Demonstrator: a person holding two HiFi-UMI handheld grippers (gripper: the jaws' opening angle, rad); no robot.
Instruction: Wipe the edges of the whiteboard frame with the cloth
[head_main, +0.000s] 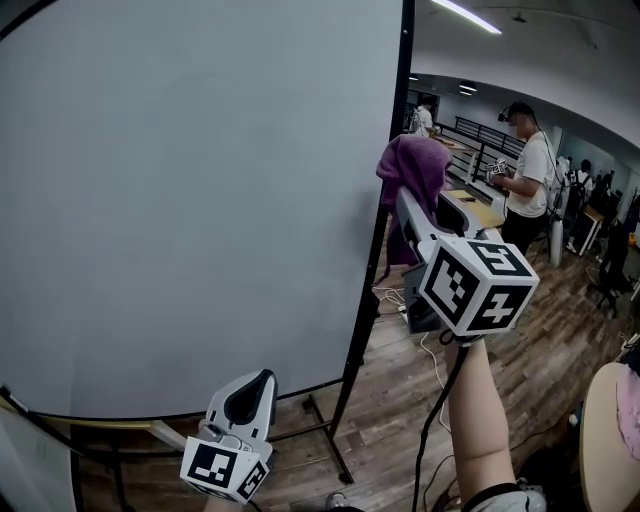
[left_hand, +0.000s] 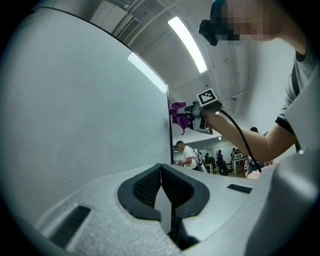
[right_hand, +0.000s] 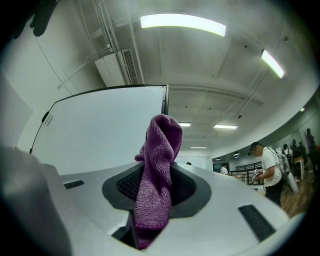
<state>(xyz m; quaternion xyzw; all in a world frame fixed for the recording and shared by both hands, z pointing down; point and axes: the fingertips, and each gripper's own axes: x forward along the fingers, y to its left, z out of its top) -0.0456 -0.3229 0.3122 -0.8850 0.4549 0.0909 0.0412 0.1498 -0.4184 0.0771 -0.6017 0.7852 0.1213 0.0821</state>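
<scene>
- Clamped on the purple cloth (head_main: 412, 165), my right tool (head_main: 408, 200) was raised in the head view beside the whiteboard (head_main: 200, 200), at its dark right frame edge (head_main: 388, 200). I could not tell there whether cloth met frame. My left tool (head_main: 260, 385) hung low near the bottom rail (head_main: 120, 425), carrying nothing.
- In the left gripper view, the left tool's jaws were pressed together and empty. Far off, the cloth (left_hand: 177, 114) sat just against the vertical edge (left_hand: 170, 135).
- In the right gripper view, the jaws gripped a bunched fold of cloth (right_hand: 160, 165). Much of it stood above the pads, with the board's upper corner behind.
- As I judged the risk, only a narrow fold was pinched, so drag along the frame could pull the cloth free. A hard push might also sway the board on its stand (head_main: 335, 440), since nothing braced it.
</scene>
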